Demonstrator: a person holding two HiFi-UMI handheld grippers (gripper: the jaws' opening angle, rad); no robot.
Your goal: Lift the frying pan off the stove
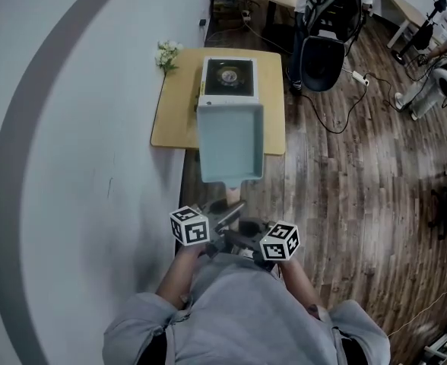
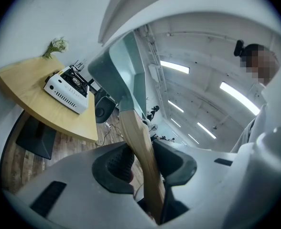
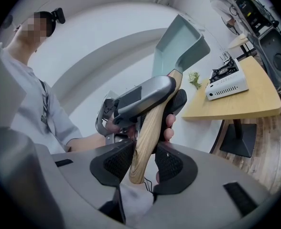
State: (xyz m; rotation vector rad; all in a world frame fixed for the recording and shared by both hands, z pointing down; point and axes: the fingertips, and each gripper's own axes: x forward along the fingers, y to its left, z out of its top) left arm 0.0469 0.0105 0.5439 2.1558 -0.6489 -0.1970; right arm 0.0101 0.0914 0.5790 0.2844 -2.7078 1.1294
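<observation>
I am holding the pale blue-green square metal frying pan (image 1: 229, 143) up in the air. It is clear of the small white gas stove (image 1: 228, 78), which sits on the far part of the light wooden worktop (image 1: 174, 116). The frying pan hangs over the near edge of the worktop, between the stove and me. My left gripper (image 2: 143, 162) is clamped on the pan's long wooden handle (image 2: 136, 137), partway along it. My right gripper (image 3: 141, 165) is clamped on the near end of that handle. I see nothing inside the pan. I think it is stiff and hard, and heavy at the far end, so it will want to dip down. The wood looks smooth and round, so it could roll in my grip. The handle is the best place to hold, with two grips spread apart.
</observation>
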